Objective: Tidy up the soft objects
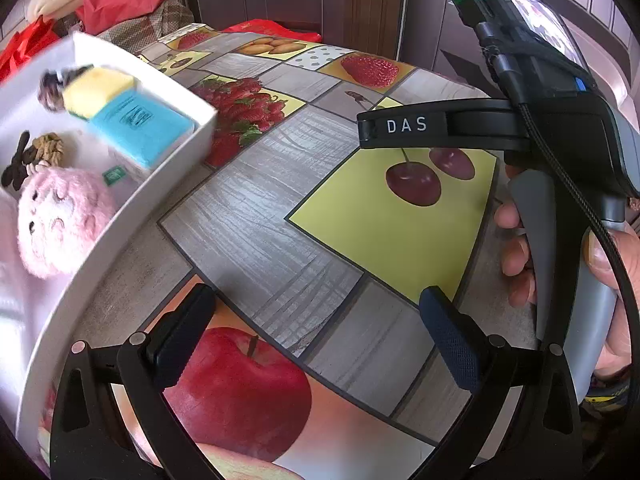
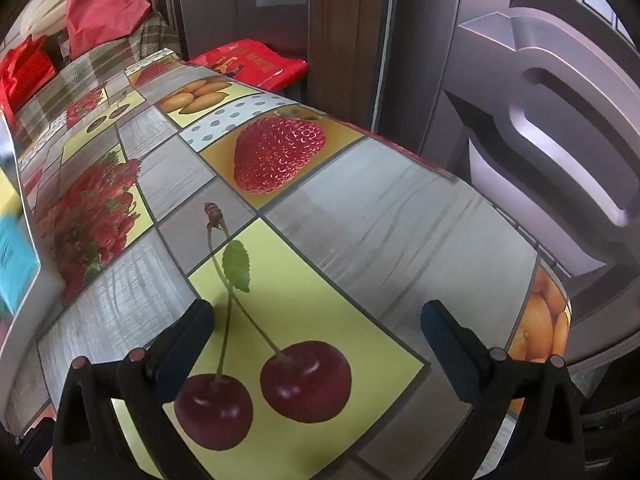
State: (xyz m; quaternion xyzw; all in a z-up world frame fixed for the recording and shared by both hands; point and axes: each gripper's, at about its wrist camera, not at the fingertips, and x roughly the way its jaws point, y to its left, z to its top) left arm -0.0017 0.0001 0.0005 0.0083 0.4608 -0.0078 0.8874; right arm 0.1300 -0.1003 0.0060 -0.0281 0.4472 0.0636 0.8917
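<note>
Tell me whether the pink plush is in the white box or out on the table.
In. The pink plush lies inside the white box, behind its near wall, with sponges in the next compartment.

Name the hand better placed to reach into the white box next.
Left, probably. The left tool is open beside the white box holding the pink plush; the right tool, also open, sees only its edge.

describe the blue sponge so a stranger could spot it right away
Find the white tray at the table's left side. In its far compartment two sponges lie side by side: the blue sponge is the nearer one, bright blue with dark print, beside a yellow sponge.
</note>
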